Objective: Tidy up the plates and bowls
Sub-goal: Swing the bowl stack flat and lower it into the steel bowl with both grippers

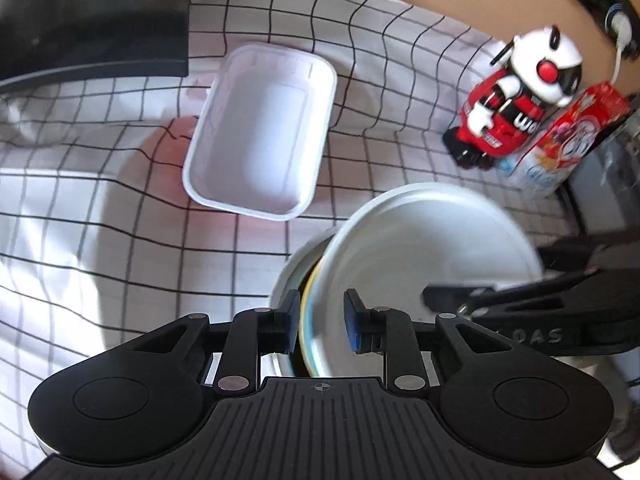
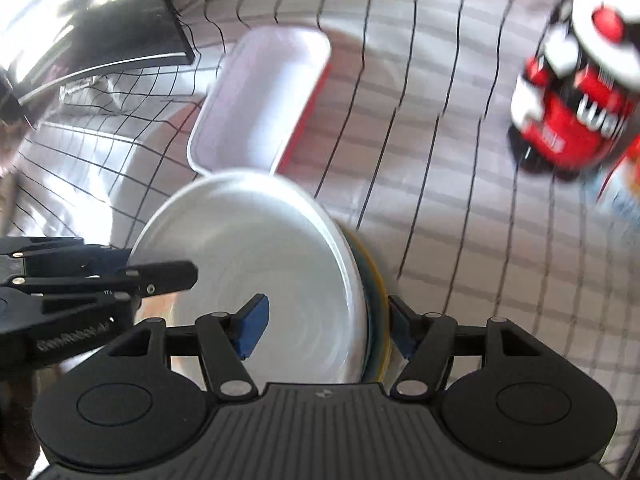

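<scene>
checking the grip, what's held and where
Plates, by opposite rims: left gripper and right gripper each straddle one; whether the pads press cannot be told.

Toy robot beside open cloth

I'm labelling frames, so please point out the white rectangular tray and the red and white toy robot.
White rectangular tray (image 1: 260, 136): left wrist view, its flat inner floor.
Red and white toy robot (image 1: 508, 116): left wrist view, its red body.

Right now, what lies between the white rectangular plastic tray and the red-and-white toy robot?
Only bare black-gridded white tablecloth between tray and toy robot, seen in the left wrist view.
</scene>
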{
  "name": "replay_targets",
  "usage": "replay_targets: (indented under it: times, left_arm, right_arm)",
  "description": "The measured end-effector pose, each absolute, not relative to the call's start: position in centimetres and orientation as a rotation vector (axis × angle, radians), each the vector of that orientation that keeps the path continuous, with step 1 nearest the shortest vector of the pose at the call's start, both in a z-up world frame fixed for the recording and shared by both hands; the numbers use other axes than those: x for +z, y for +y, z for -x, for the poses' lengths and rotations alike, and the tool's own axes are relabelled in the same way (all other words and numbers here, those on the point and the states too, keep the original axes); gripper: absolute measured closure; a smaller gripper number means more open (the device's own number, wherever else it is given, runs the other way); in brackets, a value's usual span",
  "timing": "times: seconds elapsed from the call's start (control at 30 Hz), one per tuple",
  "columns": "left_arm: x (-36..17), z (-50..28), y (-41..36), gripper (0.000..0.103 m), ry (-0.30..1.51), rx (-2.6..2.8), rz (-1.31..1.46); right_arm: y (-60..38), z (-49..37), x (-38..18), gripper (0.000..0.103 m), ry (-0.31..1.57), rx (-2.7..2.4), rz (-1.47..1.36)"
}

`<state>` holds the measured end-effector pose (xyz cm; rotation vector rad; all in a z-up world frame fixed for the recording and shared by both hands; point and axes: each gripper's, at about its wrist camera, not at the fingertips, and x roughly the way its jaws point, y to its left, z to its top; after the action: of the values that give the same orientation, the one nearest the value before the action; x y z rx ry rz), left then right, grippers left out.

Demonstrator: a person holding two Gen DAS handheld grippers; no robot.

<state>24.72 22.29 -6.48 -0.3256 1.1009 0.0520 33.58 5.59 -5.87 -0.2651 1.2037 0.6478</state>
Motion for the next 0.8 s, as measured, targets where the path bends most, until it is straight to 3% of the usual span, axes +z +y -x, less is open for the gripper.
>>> replay_targets:
  times: [0.27, 0.43, 0.57, 0.63, 0.8]
  left_arm:
    - [-7.4, -23.7, 23.3, 0.077, 1.124, 0.062, 0.364]
    - [-7.6, -23.5, 23.2, 0.077, 1.135, 0.015, 0.425]
    - [-7.6, -23.4, 22.7, 0.076, 1.130, 0.021, 0.405]
    - [-7.4, -23.3, 22.8, 0.075, 1.128, 0.016, 0.409]
    - [-7.1, -23.3, 23.1, 0.077, 1.122, 0.025, 0.390]
  right_arm:
    - [4.3, -32.5, -3.3, 0.038, 1.092, 0.726, 0.180]
    - [4.6, -30.4, -3.3, 0.032, 0.896, 0.680, 0.343]
    - [4.6, -30.8, -5.1, 0.033, 0.991, 0.651, 0.351]
    - [4.5, -31.1, -6.0, 0.042, 1.056, 0.650, 0.329]
    - [3.9, -31.3, -6.3, 0.043, 1.121, 0.657, 0.233]
